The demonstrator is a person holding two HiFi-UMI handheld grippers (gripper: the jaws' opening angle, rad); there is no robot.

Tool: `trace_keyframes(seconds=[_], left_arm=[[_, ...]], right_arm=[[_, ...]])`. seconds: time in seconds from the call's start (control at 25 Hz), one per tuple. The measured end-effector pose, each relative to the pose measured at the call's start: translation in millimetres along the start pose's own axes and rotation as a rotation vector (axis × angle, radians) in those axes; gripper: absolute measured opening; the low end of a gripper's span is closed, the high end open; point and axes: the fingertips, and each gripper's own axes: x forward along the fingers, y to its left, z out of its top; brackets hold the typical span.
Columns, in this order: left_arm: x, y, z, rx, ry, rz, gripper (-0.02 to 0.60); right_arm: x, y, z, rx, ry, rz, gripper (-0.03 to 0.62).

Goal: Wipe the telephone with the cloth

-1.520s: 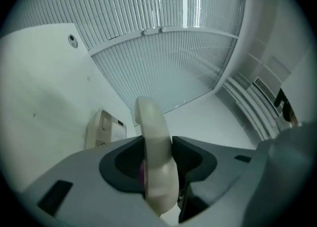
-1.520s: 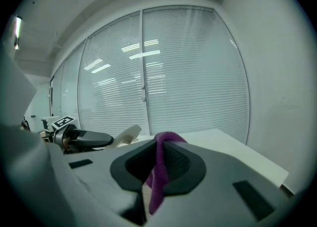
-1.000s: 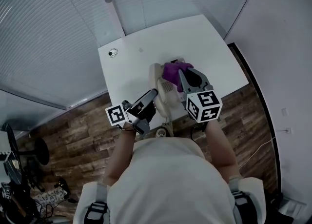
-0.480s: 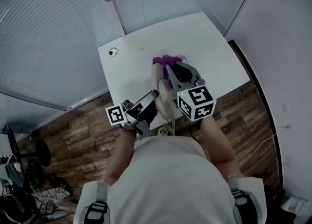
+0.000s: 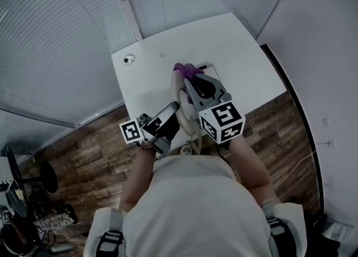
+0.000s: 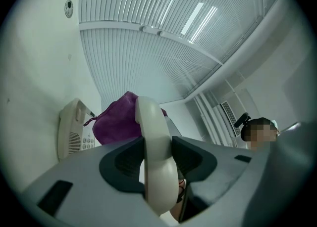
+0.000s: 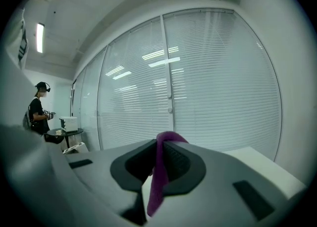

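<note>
A cream telephone base sits on the white table; in the left gripper view the telephone base lies at the left, its keypad partly hidden by cloth. My left gripper is shut on the cream handset, lifted off the base near the table's front edge. The handset reaches toward the person. My right gripper is shut on a purple cloth and holds it over the far end of the base. The cloth bunches ahead of the jaws.
A round grommet sits at the table's far left corner. The coiled cord hangs off the front edge. Slatted blinds stand behind the table, and wooden floor lies on both sides. A person stands far off.
My right gripper has carried the cloth leftward and farther away across the telephone base. The left gripper with the handset has stayed put.
</note>
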Motion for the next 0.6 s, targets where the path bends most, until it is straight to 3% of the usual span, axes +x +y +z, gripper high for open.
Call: trace_keyframes(seconds=[0.6], left_arm=[[-3, 5, 12, -0.016, -0.027, -0.005, 0.193]], right_arm=[[-5, 21, -12, -0.016, 0.027, 0.046, 0.043]])
